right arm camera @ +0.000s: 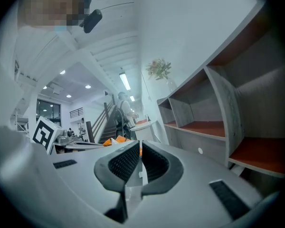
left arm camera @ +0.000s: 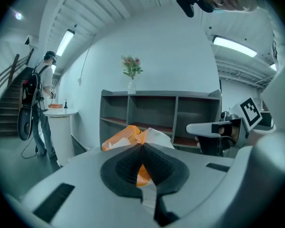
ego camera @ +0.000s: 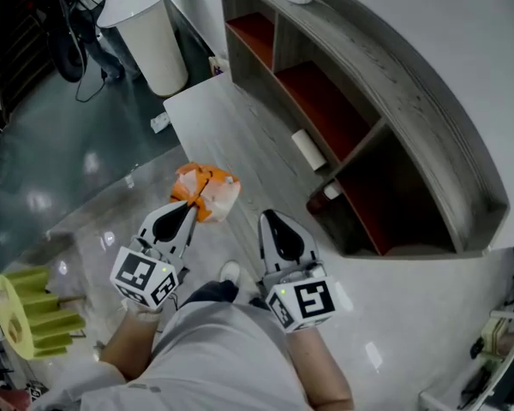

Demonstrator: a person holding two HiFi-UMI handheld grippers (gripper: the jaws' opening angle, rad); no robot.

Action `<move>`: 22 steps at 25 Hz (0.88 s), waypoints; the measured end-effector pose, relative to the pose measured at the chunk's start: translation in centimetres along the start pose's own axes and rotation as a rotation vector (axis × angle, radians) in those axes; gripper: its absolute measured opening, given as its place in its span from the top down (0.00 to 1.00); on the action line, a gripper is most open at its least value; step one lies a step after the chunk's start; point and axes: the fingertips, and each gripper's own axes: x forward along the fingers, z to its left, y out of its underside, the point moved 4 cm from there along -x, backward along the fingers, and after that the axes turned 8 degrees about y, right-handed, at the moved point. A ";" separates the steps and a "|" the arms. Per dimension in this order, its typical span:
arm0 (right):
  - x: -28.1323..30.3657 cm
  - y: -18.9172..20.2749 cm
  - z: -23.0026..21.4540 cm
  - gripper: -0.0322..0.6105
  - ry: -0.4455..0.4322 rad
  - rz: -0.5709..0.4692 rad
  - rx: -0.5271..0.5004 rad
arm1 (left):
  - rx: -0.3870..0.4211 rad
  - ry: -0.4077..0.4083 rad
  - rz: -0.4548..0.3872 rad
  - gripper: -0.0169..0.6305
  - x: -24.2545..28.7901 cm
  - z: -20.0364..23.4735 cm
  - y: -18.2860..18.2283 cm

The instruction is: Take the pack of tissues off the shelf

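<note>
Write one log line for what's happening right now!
left gripper: shut on tissue pack | tissue pack: off shelf | right gripper: shut, empty

The pack of tissues (ego camera: 207, 191) seems glossy plastic; the shelf (ego camera: 428, 135), matt wood.

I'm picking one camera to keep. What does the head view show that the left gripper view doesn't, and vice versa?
Only the head view: a white roll lying in front of the shelf, and a yellow-green object at lower left. Only the left gripper view: flowers on the shelf top, a person at far left, ceiling lights. Both: the shelf, the orange pack of tissues pinched in the left gripper, clear of the shelf, and the right gripper, empty.
</note>
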 end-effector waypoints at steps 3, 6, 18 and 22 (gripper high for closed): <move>0.3 0.5 0.2 0.91 -0.019 0.014 -0.012 | -0.016 -0.013 -0.019 0.94 -0.7 -0.4 1.0; 0.3 1.0 0.5 0.91 -0.033 0.024 -0.021 | -0.049 -0.016 -0.021 0.94 -1.0 -0.7 1.8; 0.4 1.7 0.7 0.91 -0.052 0.039 -0.033 | -0.069 0.030 -0.009 0.94 0.2 -1.3 2.1; 0.3 1.6 0.4 0.91 -0.037 0.034 -0.033 | -0.067 0.044 -0.010 0.94 0.7 -1.3 2.0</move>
